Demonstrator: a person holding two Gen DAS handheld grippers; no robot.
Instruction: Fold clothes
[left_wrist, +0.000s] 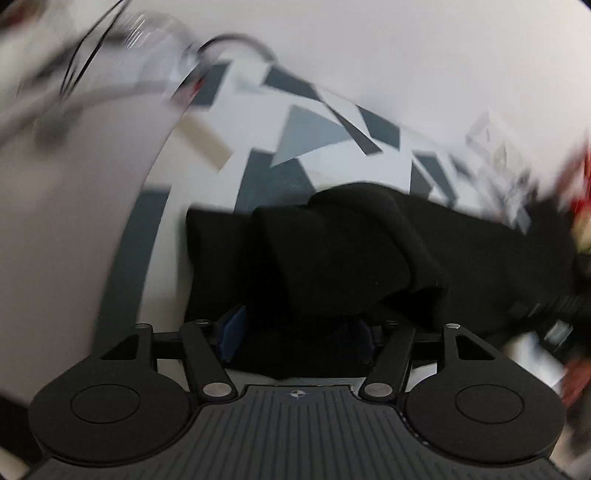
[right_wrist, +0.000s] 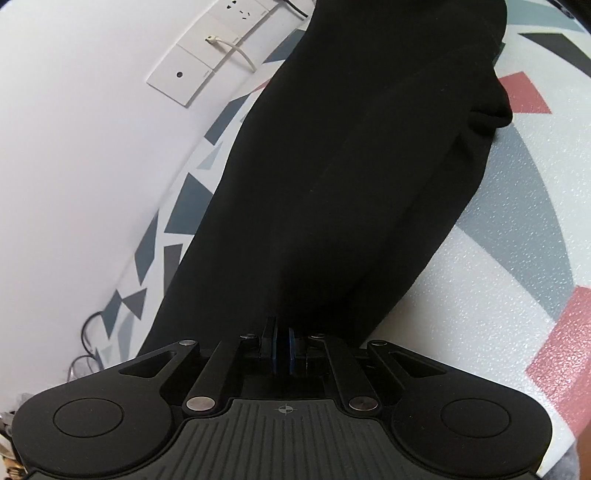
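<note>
While the left wrist view is smeared with motion blur, the black cloth garment (left_wrist: 332, 251) still reads clearly, lying bunched in soft folds on a bench (left_wrist: 317, 133) patterned with grey, dark blue and white shapes. Left tongs (left_wrist: 295, 338): blue-padded fingers (left_wrist: 232, 328) stand apart, black fabric lying between them; whether the pads press on it I cannot tell. A white wall (left_wrist: 424, 55) runs behind, dark cables (left_wrist: 85, 51) blurred at upper left. Right tongs (right_wrist: 282, 349): blue pads drawn together, clamped on the near edge of the black garment (right_wrist: 351, 166), which stretches away in a long band across the bench (right_wrist: 517, 229), here showing pink and grey shapes as well. White wall sockets (right_wrist: 207, 48) sit on the wall at upper left, a pale cable plugged into one.
</note>
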